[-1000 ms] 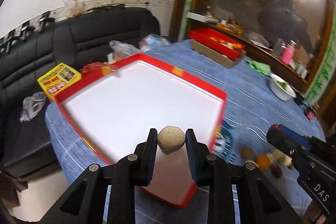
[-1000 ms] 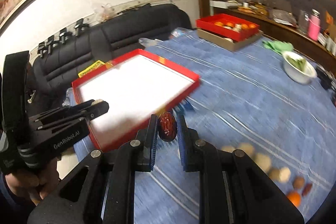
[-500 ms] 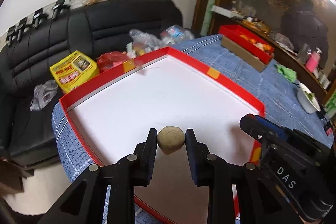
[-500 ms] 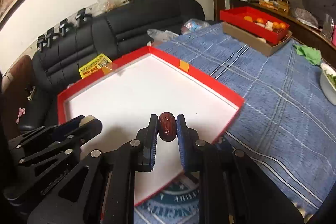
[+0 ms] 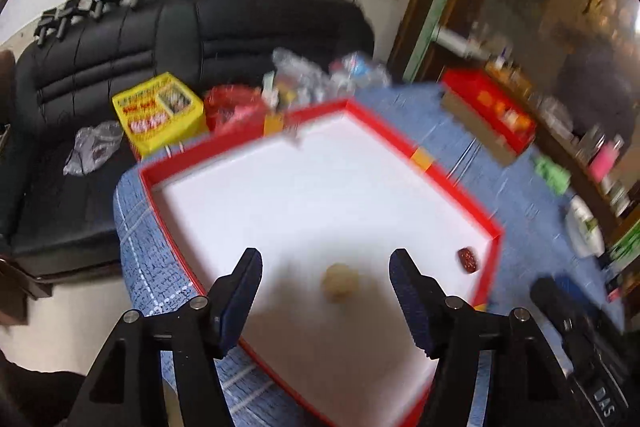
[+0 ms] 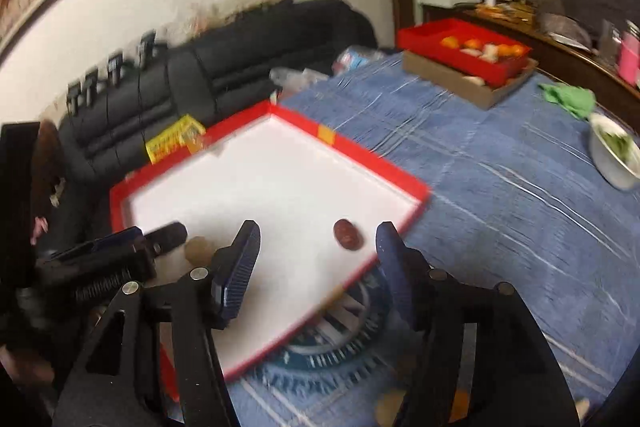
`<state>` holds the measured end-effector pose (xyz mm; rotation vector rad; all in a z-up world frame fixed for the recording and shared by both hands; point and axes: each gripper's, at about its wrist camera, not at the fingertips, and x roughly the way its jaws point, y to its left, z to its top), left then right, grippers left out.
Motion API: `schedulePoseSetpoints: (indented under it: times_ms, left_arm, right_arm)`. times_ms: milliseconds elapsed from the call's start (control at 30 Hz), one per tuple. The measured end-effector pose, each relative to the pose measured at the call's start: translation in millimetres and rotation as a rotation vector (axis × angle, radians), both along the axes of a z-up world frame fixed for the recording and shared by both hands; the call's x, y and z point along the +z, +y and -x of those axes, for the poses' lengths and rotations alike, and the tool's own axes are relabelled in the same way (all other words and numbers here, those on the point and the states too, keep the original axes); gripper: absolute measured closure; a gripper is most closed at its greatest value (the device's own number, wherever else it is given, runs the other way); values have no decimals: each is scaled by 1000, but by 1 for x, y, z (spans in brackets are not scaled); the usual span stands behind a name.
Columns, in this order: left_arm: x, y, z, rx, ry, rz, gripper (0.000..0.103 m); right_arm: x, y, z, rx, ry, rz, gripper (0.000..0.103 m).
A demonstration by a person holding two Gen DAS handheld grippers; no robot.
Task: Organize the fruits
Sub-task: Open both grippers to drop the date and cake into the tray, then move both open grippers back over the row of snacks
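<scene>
Blue cloth with pale stripes covers the table [image 6: 500, 187], behind which a black sofa [image 5: 200, 39] stands against a white wall. On the near part of the cloth lies a wide, shallow red-rimmed tray [image 6: 360, 151] with a white floor. Left gripper [image 5: 326, 285]: fingers spread, having just been opening, above the tray's near edge; a pale, rounded fruit [image 5: 339, 283], blurred, shows between them, touched by neither pad, over the white floor. Right gripper [image 6: 316, 267]: fingers likewise spread after just opening; a small dark red fruit [image 6: 347, 234] shows between them, free of both pads, near the tray's right corner. In the left wrist view this red fruit [image 5: 467, 259] lies just inside the right rim of the tray [image 5: 452, 183]. In the right wrist view the pale fruit [image 6: 198, 249] appears at the tray's near-left edge, just beside the tip of the left gripper [image 6: 160, 239]. A printed round emblem [image 6: 344, 339] on the cloth shows beneath the tray's near-right edge. At the far edge of the table a smaller red tray holding orange and pale fruit [image 6: 480, 49] rests on a flat brown box [image 6: 472, 83]. A green cloth [image 6: 568, 97] and a white bowl [image 6: 612, 155] sit toward the right edge. A yellow box [image 5: 158, 111] lies on the sofa seat.
</scene>
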<state>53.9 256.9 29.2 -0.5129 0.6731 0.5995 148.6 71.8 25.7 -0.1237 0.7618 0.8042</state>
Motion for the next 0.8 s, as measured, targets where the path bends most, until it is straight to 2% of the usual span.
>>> schedulePoseSetpoints:
  times_ms: [100, 167, 233, 267, 300, 367, 400, 433, 500, 567, 667, 800]
  left_arm:
    - [30, -23, 19, -19, -141, -55, 37]
    - [55, -47, 35, -44, -260, -128, 33]
    - [79, -74, 53, -90, -400, -202, 26]
    - [87, -87, 61, -113, -464, -235, 17]
    - [92, -95, 65, -130, -504, -254, 0]
    - [91, -115, 68, -208, -576, -270, 0]
    - [82, -125, 62, -262, -563, -252, 0]
    - [71, -132, 54, -289, -514, -234, 0]
    - [51, -143, 36, -350, -366, -205, 0]
    - [23, -159, 21, -447, -237, -178, 0]
    - [-4, -176, 16, -498, -142, -161, 0]
    - [-22, -184, 11, -533, -79, -119, 0]
  right_arm:
    - [18, -43, 12, -41, -18, -83, 32]
    - [32, -79, 22, -74, -51, -144, 30]
    - [42, -107, 30, -106, -76, -183, 30]
    - [51, -129, 35, -137, -99, -208, 30]
    - [56, -142, 38, -153, -114, -223, 29]
    - [65, -176, 44, -204, -151, -248, 26]
    - [68, -191, 47, -231, -161, -252, 22]
    - [69, -205, 49, -256, -169, -255, 22]
    - [65, -236, 55, -311, -171, -243, 22]
    - [53, -257, 58, -341, -132, -212, 22]
    - [26, -273, 65, -366, -59, -121, 22]
    - [-15, -287, 70, -378, 48, -34, 23]
